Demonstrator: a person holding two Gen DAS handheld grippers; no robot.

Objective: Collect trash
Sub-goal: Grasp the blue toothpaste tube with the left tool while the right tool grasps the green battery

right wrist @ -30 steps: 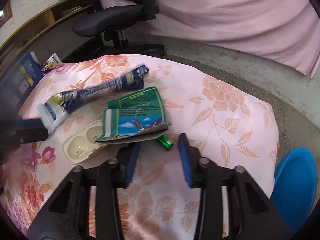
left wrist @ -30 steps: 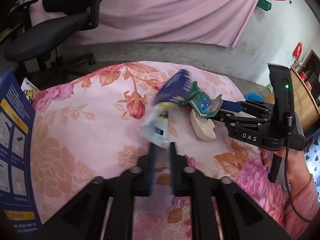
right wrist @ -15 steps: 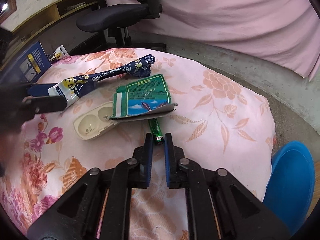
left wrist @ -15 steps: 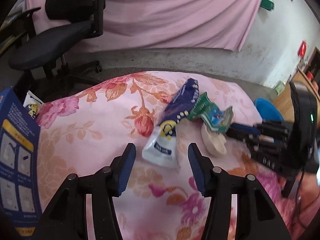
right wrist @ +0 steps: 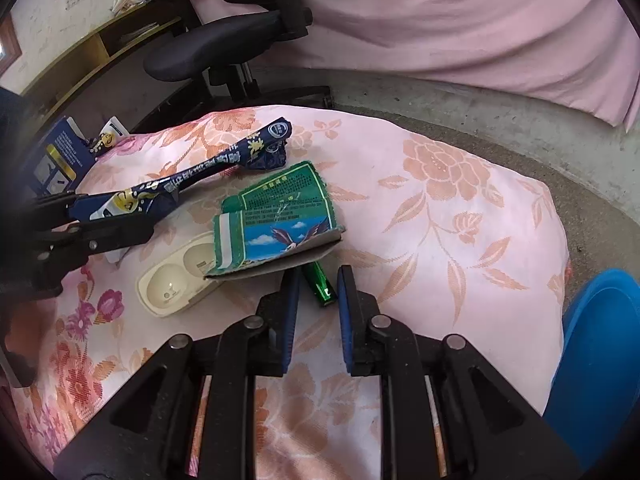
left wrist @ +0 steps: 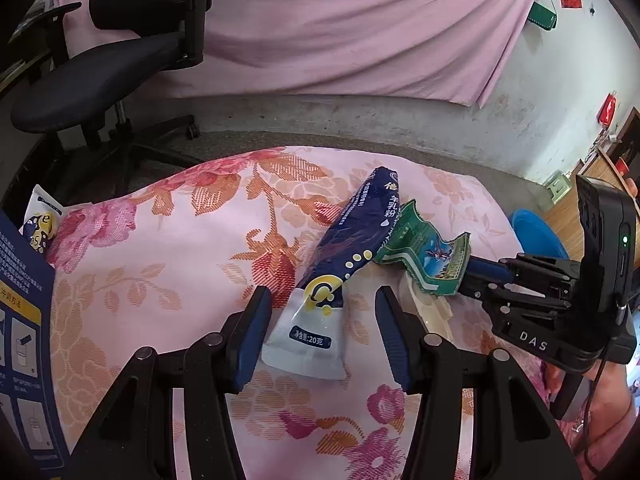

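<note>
Trash: blue sachet [left wrist: 352,248] lay mid-cloth [left wrist: 168,248] | left gripper [left wrist: 320,332] spread wide, straddling its white end for pickup | right gripper [right wrist: 316,284] partly apart around green lighter [right wrist: 320,286], beside green carton [right wrist: 276,220].

The green lighter [right wrist: 319,288] shows only its near end; the rest is hidden under the green carton [right wrist: 276,224]. The carton also covers one end of the cream plastic tray [right wrist: 176,284]. At nine o'clock, a blue printed box [left wrist: 24,344] is cut off by the frame edge, its small print unreadable.
</note>
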